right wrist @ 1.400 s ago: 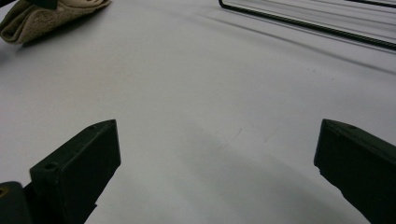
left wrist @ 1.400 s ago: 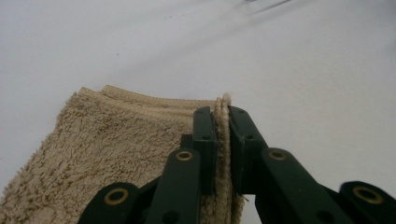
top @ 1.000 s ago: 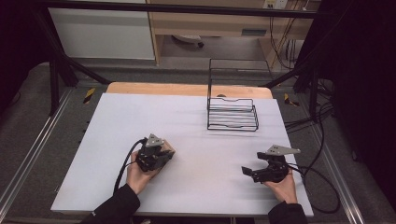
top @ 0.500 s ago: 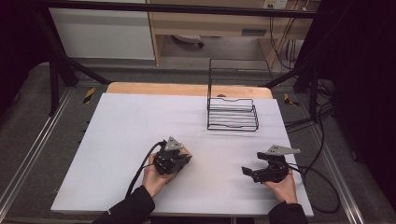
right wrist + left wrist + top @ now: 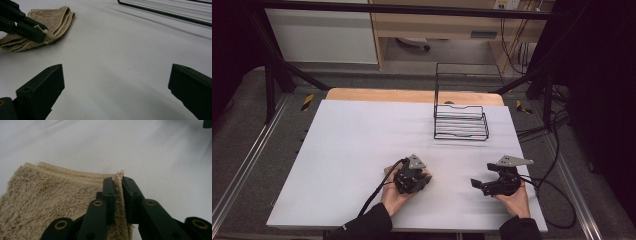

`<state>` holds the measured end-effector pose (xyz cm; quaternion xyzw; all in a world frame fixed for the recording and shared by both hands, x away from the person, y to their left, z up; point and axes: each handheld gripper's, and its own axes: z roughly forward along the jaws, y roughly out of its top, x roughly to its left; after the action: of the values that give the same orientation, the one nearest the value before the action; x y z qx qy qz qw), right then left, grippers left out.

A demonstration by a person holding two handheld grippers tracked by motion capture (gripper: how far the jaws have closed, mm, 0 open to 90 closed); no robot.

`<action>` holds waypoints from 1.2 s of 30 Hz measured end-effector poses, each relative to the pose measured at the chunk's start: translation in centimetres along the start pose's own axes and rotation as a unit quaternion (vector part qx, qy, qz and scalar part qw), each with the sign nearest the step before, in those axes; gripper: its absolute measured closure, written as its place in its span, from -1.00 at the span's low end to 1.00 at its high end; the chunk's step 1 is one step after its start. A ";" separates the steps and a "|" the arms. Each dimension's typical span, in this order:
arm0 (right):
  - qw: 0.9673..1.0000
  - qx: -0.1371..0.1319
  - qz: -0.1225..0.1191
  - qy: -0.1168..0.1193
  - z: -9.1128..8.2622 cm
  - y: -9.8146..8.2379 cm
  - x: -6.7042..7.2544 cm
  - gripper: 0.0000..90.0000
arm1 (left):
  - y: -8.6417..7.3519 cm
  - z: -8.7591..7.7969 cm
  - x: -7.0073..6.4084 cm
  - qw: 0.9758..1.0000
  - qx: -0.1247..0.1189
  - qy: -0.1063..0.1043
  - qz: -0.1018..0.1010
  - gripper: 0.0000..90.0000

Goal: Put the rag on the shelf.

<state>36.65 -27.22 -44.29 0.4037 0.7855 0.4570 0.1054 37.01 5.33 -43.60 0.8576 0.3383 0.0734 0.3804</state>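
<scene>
One folded tan towel (image 5: pixel 52 202) is seen lying on the white table (image 5: pixel 347 145), at about 6 o'clock of the table in the high view, mostly hidden there under the left gripper (image 5: pixel 413 181). Several stacked layers are counted at its folded edge in the left gripper view; the exact number cannot be told. The left gripper is clamped on the towel's edge: a thin fold of cloth is pinched between the two black jaws, which stand almost together, having just eased apart slightly with the cloth between them. In the right gripper view the same clamp is seen at 10 o'clock, with the towel (image 5: pixel 47 22) resting on the table. The right gripper (image 5: pixel 479 184) is held at about 4 o'clock of the table, well apart from the towel, pointing toward 9 o'clock; its jaws are spread wide with nothing but bare table between them. Two grippers and two hands are counted, one gripper per hand; a dark sleeve (image 5: pixel 362 227) is seen on the left arm. One black wire rack (image 5: pixel 460 120) stands at about 1 o'clock of the table, well apart from both grippers, with a tall wire back and a low tray part. One cable is trailed from each gripper.
</scene>
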 end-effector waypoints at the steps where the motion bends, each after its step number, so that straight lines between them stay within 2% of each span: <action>1: 1.000 0.000 0.000 0.000 0.0 0.0 0.0 -0.98 | 0.0 0.0 0.1 1.000 0.000 -0.004 -0.002 0.73; 5: 1.000 -0.001 0.001 0.000 0.0 0.0 0.0 -0.98 | 0.1 -0.9 0.5 1.000 -0.011 -0.026 -0.011 0.49; 9: 1.000 -0.001 0.002 0.000 0.0 0.0 0.0 -0.98 | 0.1 -2.8 1.3 1.000 -0.018 -0.015 -0.005 0.17; 12: 1.000 -0.001 0.004 0.000 0.0 0.0 0.1 -0.98 | -0.2 -4.5 2.6 1.000 -0.014 -0.003 -0.001 -0.03; 14: 1.000 0.001 0.005 -0.002 0.1 0.0 0.2 -0.98 | -0.6 -5.5 3.5 1.000 -0.014 0.012 0.004 -0.15; 16: 1.000 0.001 0.002 0.000 0.2 0.2 0.4 -0.98 | -1.1 -6.4 4.4 1.000 -0.014 0.020 0.000 -0.30; 20: 1.000 0.003 0.005 0.001 0.4 0.4 0.7 -0.98 | -2.3 -7.8 6.0 0.999 -0.020 0.033 -0.003 -0.41; 28: 1.000 0.006 0.002 0.002 0.9 1.0 1.5 -0.98 | -5.6 -9.4 9.0 0.998 -0.028 0.050 -0.030 -0.63; 32: 1.000 0.008 0.002 0.000 1.5 1.4 2.0 -0.96 | -6.7 -10.1 10.0 0.997 -0.039 0.056 -0.042 -0.73; 36: 1.000 0.008 0.002 0.004 2.4 2.1 2.8 -0.96 | -7.3 -10.5 10.4 0.996 -0.041 0.068 -0.046 -0.78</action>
<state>37.22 -23.19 -43.40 0.4043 0.7887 0.4526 0.0987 37.10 21.81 -42.70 0.8178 0.3993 0.1272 0.3945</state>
